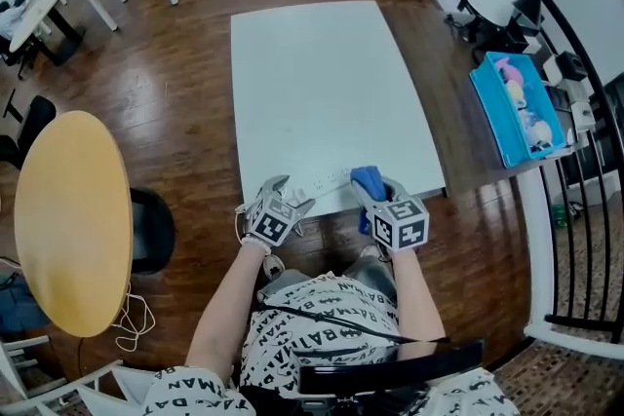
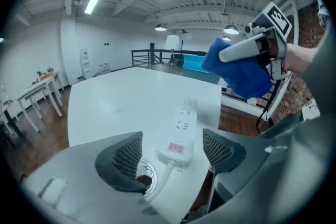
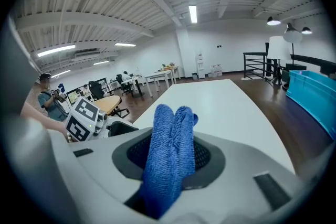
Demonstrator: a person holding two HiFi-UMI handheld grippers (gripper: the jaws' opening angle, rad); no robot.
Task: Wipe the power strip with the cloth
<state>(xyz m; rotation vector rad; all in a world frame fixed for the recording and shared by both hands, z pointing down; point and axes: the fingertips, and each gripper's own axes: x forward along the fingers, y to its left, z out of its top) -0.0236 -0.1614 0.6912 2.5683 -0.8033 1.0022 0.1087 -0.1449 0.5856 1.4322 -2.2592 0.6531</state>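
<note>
R gripper (image 3: 170, 165) clamped on blue cloth (image 3: 168, 157); L gripper (image 2: 173, 157) jaws wide apart w/ white power strip (image 2: 179, 134) lying between, untouched, on table (image 1: 322, 93).

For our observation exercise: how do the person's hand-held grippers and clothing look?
The left hand-held gripper and right hand-held gripper are light grey, with dark mesh-textured pads and a white cube of black square markers. The person wears a white shirt with black lettering.
</note>
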